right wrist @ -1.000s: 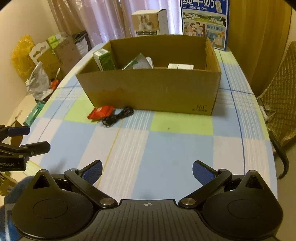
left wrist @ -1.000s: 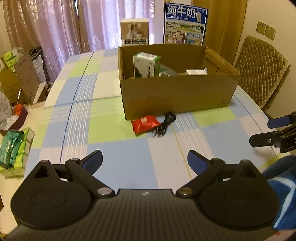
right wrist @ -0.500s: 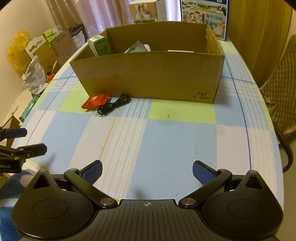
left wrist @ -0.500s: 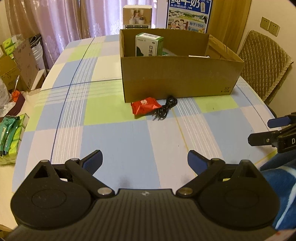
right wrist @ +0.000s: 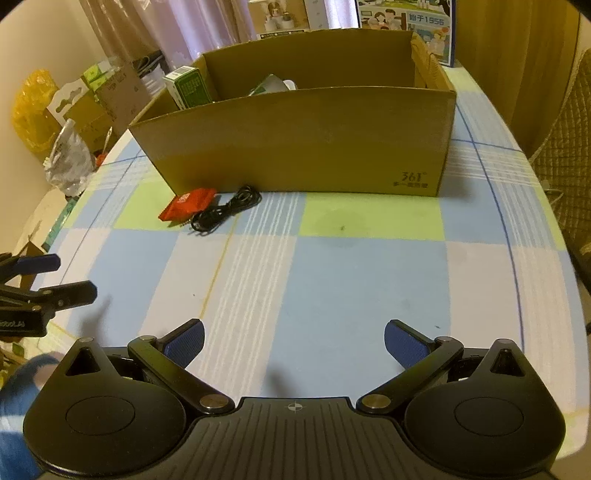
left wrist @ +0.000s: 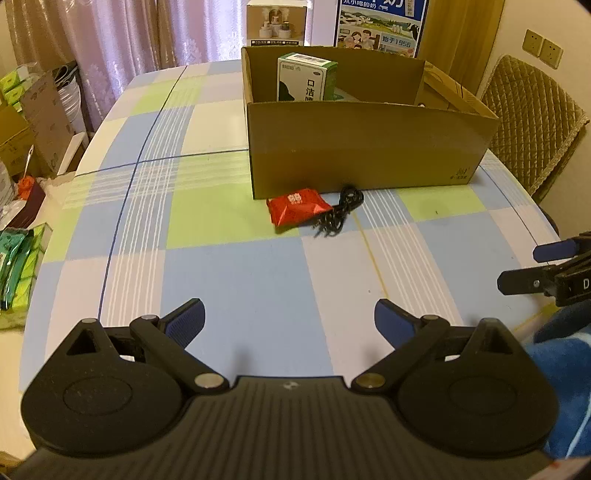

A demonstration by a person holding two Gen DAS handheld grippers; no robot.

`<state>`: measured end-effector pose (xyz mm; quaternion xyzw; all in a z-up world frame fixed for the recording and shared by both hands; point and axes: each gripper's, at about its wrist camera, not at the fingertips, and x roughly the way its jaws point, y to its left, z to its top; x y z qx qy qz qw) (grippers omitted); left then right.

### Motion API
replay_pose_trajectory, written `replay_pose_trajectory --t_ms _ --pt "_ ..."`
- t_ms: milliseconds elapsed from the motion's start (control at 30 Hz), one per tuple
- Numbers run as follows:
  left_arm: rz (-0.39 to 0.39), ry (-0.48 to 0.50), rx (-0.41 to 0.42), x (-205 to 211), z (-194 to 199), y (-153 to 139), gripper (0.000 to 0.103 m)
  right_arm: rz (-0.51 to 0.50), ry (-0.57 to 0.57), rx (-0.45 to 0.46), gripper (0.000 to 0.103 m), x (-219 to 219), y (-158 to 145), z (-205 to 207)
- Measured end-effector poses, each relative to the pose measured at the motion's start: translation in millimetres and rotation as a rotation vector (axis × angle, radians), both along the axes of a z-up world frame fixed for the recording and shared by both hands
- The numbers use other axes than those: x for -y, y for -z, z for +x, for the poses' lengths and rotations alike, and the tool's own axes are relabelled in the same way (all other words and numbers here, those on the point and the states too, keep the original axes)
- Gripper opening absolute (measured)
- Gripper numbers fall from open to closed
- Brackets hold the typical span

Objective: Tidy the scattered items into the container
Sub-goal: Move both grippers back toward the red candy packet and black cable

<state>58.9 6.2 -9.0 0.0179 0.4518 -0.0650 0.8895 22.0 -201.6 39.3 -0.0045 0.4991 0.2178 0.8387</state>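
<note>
A brown cardboard box (left wrist: pixel 369 147) (right wrist: pixel 295 147) stands on the checked tablecloth, holding a green and white carton (left wrist: pixel 306 77) (right wrist: pixel 190 88) and other items. In front of its left corner lie a red packet (left wrist: pixel 297 205) (right wrist: pixel 186 207) and a coiled black cable (left wrist: pixel 341 212) (right wrist: pixel 231 212), touching each other. My left gripper (left wrist: pixel 290 319) is open and empty, well short of the packet. My right gripper (right wrist: pixel 293 338) is open and empty too, nearer the table's front edge. Each gripper shows at the side of the other's view.
Two printed boxes (left wrist: pixel 277 22) (left wrist: pixel 380 22) stand behind the cardboard box. A quilted chair (left wrist: pixel 532 122) is at the right. Cartons and bags (left wrist: pixel 33 122) crowd the floor on the left. Open tablecloth (left wrist: pixel 258 273) lies between grippers and items.
Both grippers have moved forward and lower toward the box, which now looks larger. The packet and cable have not moved. Both stay open.
</note>
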Motion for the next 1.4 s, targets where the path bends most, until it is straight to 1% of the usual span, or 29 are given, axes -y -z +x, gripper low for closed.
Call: replay_pose_trajectory --t_ms 67,167,233,333,467,533,700,767,1033,1267,1367,1400 --pt "0.009 0.012 0.003 -1.0 7.4 1.7 0.096 0.003 -0.006 -0.001 0.101 -4.0 2.3 3.6" --pt "0.029 0.056 0.013 -2.5 19.4 5.4 0.095 0.009 -0.02 -0.003 0.101 -10.5 5.7 8.8" --pt "0.057 0.083 0.014 -4.0 29.2 8.7 0.091 0.013 -0.024 -0.003 0.101 -14.5 7.8 12.5" --pt "0.091 0.114 0.019 -6.9 43.6 14.1 0.089 0.018 -0.025 -0.005 0.101 -20.3 11.4 19.2" --pt "0.122 0.139 0.025 -11.5 62.0 22.0 0.089 0.022 -0.027 0.002 0.101 -28.5 15.7 29.0" --pt "0.119 0.139 0.027 -13.6 70.0 25.6 0.089 0.022 -0.028 0.005 0.101 -32.6 17.8 33.9" --pt "0.076 0.115 0.027 -14.5 88.1 32.4 0.089 0.021 -0.028 -0.003 0.101 -40.1 25.7 45.1" --pt "0.07 0.112 0.024 -11.9 94.9 35.9 0.088 0.021 -0.029 -0.007 0.101 -42.1 28.6 48.4" --pt "0.059 0.123 0.01 -4.6 110.0 47.4 0.088 0.02 -0.034 -0.007 0.101 -51.9 35.1 60.0" --pt "0.07 0.117 0.014 -9.4 111.8 49.6 0.088 0.046 -0.054 0.014 0.1 -74.3 37.5 67.7" --pt "0.082 0.086 0.021 -20.7 111.0 48.1 0.088 0.065 -0.068 0.021 0.096 -87.4 39.6 71.2" --pt "0.081 0.07 0.021 -26.3 110.8 47.9 0.088 0.07 -0.074 0.023 0.093 -92.2 40.4 72.1"
